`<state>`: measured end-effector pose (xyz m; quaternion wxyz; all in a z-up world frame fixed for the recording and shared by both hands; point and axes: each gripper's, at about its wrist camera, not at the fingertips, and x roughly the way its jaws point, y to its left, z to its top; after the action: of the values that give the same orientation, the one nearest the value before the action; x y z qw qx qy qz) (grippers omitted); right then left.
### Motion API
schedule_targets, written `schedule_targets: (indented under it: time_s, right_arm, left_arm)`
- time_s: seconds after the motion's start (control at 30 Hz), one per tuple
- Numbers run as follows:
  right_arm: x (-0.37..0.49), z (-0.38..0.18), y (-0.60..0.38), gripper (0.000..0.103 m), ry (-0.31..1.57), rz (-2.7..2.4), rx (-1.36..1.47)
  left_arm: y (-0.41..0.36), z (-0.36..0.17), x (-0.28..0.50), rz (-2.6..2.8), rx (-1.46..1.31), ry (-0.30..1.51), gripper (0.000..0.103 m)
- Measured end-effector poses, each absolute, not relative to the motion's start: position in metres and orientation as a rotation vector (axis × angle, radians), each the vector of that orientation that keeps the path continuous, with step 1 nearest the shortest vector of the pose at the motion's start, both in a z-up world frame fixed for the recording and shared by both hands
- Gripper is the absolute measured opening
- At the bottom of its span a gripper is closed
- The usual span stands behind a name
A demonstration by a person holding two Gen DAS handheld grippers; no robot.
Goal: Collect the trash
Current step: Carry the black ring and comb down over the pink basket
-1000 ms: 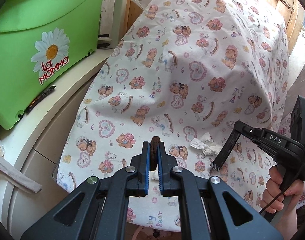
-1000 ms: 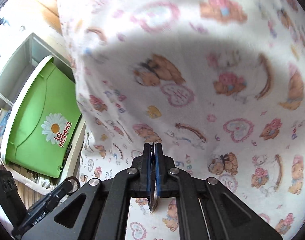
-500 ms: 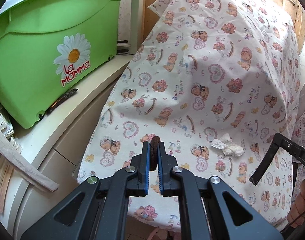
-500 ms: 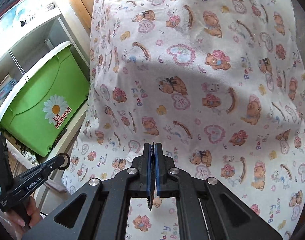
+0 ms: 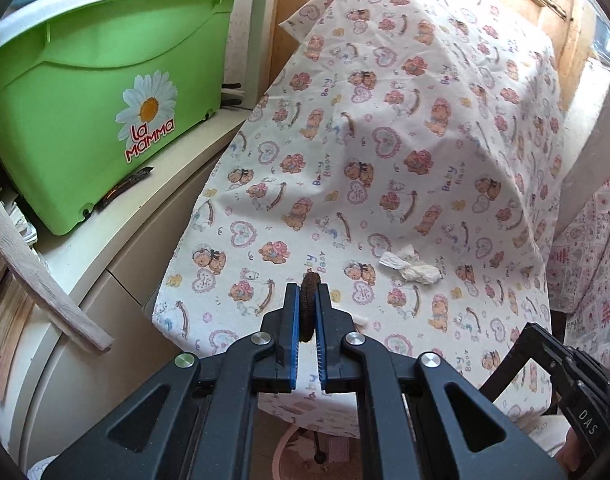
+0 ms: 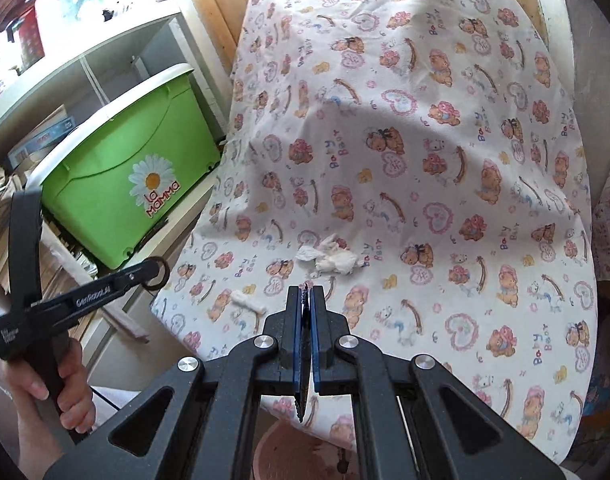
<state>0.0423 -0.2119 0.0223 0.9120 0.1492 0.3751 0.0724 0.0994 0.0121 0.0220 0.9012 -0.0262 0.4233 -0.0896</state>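
Note:
My left gripper (image 5: 308, 294) is shut on a dark brown round ring (image 5: 308, 306), held edge-on above the near edge of the bear-print cloth (image 5: 405, 152). It also shows in the right wrist view (image 6: 157, 274). My right gripper (image 6: 305, 294) is shut on a thin flat wrapper with a serrated edge (image 6: 303, 384). A crumpled white tissue (image 5: 411, 266) lies on the cloth ahead of both grippers, also seen in the right wrist view (image 6: 331, 258). A smaller white scrap (image 6: 247, 301) lies near the cloth's left front corner.
A green lidded La Mamma bin (image 5: 101, 108) stands on a cream cabinet (image 5: 117, 240) left of the cloth. A pinkish bucket (image 6: 277, 452) sits on the floor under the cloth's front edge. A wooden stick (image 5: 37, 280) leans at far left. Shelves (image 6: 85, 52) rise behind the bin.
Both grippers have pulled back and away from the cloth, still shut on their items. The tissue and the smaller scrap have come into the right wrist view.

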Motion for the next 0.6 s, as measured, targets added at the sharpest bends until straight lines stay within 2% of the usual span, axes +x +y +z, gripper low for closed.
schedule_targets:
  time_s: [0.33,0.6]
  right_arm:
    - [-0.02,0.013,-0.172,0.005,0.78,0.169,0.209]
    - [-0.032,-0.029,-0.16,0.005,0.909,0.165,0.182]
  left_arm:
    - [0.004,0.001,0.034,-0.222,-0.017,0.942,0.006]
    - [-0.002,-0.043,0.03,-0.229,0.011,1.04,0.006]
